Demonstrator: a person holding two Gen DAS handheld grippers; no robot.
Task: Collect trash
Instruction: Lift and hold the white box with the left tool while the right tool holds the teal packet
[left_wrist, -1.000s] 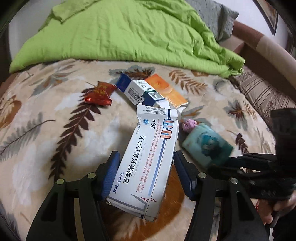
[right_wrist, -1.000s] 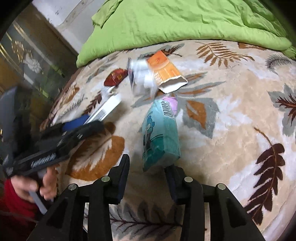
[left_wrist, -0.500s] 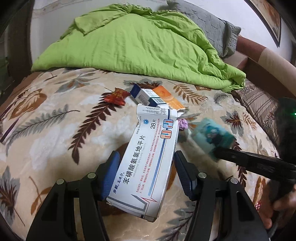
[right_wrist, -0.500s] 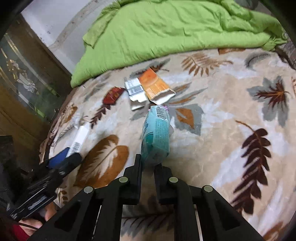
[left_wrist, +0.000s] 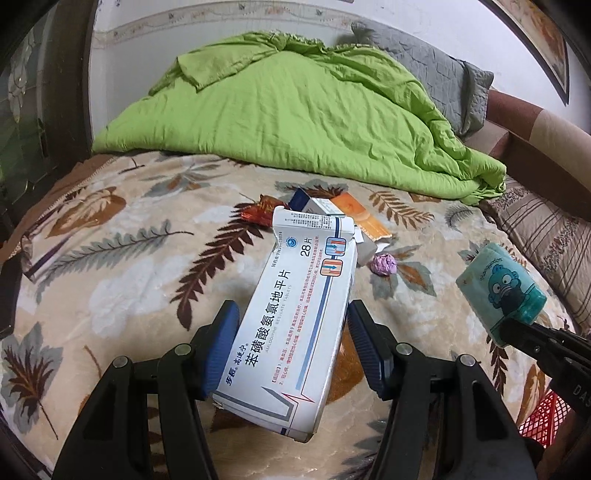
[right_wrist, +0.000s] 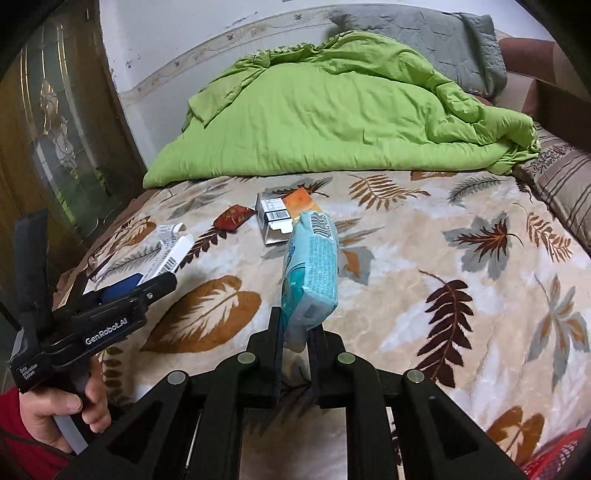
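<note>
My left gripper is shut on a long white medicine box and holds it above the leaf-patterned blanket. My right gripper is shut on a teal tissue pack, also lifted off the bed; the pack shows in the left wrist view at the right. On the blanket lie a red wrapper, a small blue-white box, an orange box and a purple crumpled ball.
A green quilt is piled at the back of the bed, with a grey pillow behind it. A striped cushion lies at the right. A red mesh basket peeks in at the lower right.
The right gripper closed on the tissue pack and lifted it off the bed. Both grippers rose and drew back from the blanket, the left still holding the medicine box.
</note>
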